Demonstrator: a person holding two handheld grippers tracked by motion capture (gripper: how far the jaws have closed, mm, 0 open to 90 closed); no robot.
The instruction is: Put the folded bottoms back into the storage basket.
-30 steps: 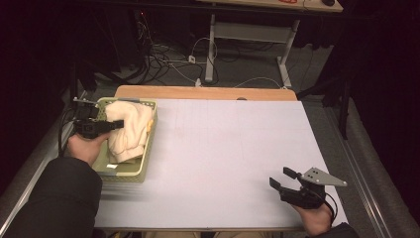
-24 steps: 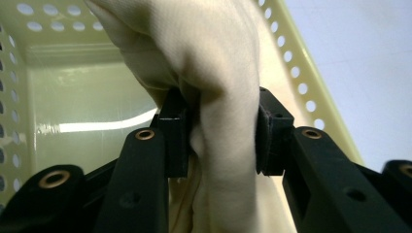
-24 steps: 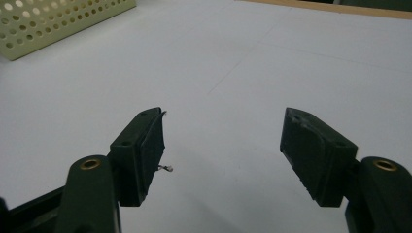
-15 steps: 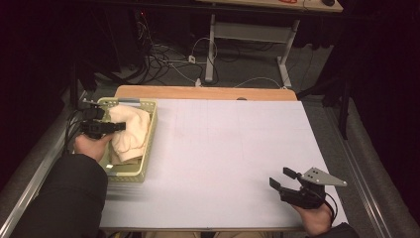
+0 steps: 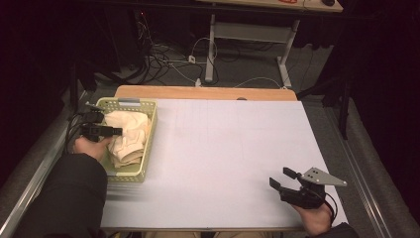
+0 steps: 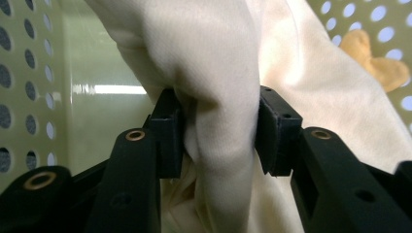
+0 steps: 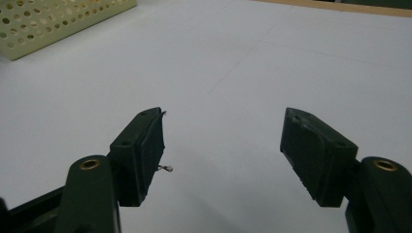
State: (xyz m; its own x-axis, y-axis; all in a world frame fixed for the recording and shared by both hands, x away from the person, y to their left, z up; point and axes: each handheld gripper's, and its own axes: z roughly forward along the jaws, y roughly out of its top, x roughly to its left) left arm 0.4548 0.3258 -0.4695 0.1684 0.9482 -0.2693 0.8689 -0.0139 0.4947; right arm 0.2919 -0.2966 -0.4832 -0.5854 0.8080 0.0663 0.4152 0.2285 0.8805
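Note:
A cream cloth (image 5: 130,136) lies bunched in a pale green perforated basket (image 5: 148,144) at the table's left edge. My left gripper (image 5: 116,131) reaches into the basket from the left. In the left gripper view its pads (image 6: 167,128) sit on either side of a thick fold of the cloth (image 6: 214,58) and still touch it; the jaws have just been opening around that fold. My right gripper (image 5: 281,177) rests open on the white table sheet at the near right, with nothing between its fingers (image 7: 145,145).
The white sheet (image 5: 223,148) covers the table, with a wooden strip (image 5: 203,92) along the far edge. The basket wall (image 6: 29,73) stands close beside the left jaw. A tan patch (image 6: 374,63) shows behind the cloth. The basket's corner (image 7: 58,19) lies far left of my right gripper.
My left hand has sunk with the cloth, which now sits lower in the basket instead of bulging above its rim. The right gripper has stayed in place.

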